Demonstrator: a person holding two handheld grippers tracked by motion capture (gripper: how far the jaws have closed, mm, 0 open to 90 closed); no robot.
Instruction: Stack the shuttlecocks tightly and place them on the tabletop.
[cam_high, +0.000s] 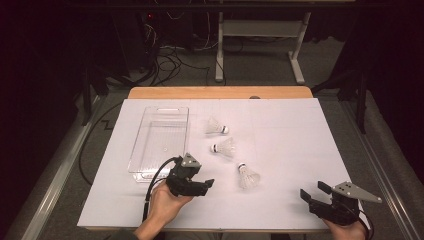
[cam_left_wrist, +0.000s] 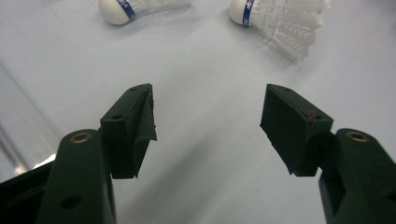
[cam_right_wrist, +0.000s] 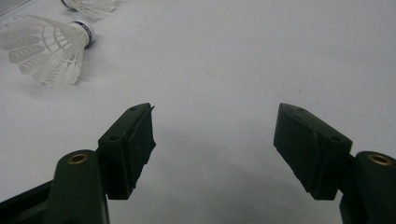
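Three white shuttlecocks lie on the white table sheet (cam_high: 290, 150): a far one (cam_high: 216, 126), a middle one (cam_high: 223, 147) and a near one (cam_high: 248, 176). My left gripper (cam_high: 206, 186) is held low just left of the near shuttlecock, open and holding nothing. Its own view has the gripper (cam_left_wrist: 208, 126) with jaws wide apart over bare sheet, and two shuttlecocks (cam_left_wrist: 280, 21) (cam_left_wrist: 140, 7) ahead. My right gripper (cam_high: 314, 191) is open at the front right. In its view the gripper (cam_right_wrist: 215, 140) is empty, with one shuttlecock (cam_right_wrist: 49, 44) at upper left and another (cam_right_wrist: 91, 5) beyond.
A clear plastic bin (cam_high: 160, 137), with nothing in it, stands on the sheet's left side behind my left gripper. The wooden table edge (cam_high: 220, 92) shows at the back. Cables and desk legs (cam_high: 260, 45) are on the floor beyond.
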